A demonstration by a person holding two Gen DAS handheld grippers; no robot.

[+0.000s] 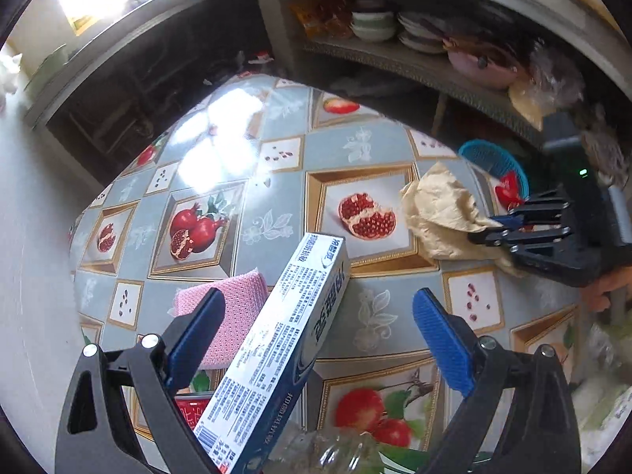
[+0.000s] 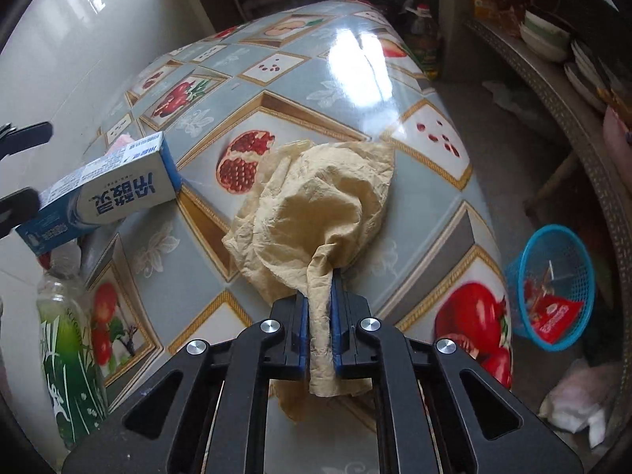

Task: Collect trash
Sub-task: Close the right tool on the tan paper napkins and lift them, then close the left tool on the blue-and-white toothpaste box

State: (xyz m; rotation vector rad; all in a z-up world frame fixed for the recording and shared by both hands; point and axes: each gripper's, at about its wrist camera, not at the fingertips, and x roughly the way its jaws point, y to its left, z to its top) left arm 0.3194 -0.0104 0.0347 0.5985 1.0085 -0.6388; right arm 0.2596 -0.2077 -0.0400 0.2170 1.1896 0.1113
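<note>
The right gripper [image 2: 319, 316] pinches crumpled tan paper [image 2: 316, 205] near the surface's [image 2: 245, 91] right edge, while the left gripper [image 1: 316, 316] stands open around a toothpaste box [image 1: 276, 355].

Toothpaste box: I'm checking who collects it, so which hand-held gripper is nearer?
Left. The toothpaste box lies between the open left hand-held gripper; the right hand-held gripper is off to the side, clamping crumpled paper.

Crumpled tan paper [image 2: 316, 205]: wrinkled, bunched sheet lying on the patterned table, one twisted end raised off the surface. Blue-and-white toothpaste carton [image 1: 276, 347]: long, rectangular, printed text on its faces, tilted with its far end up, above the table. Clear plastic bottle [image 2: 67, 335] with green label: at the table's near-left edge. Blue mesh basket [image 2: 553, 288]: on the floor beside the table, red wrapper inside.
</note>
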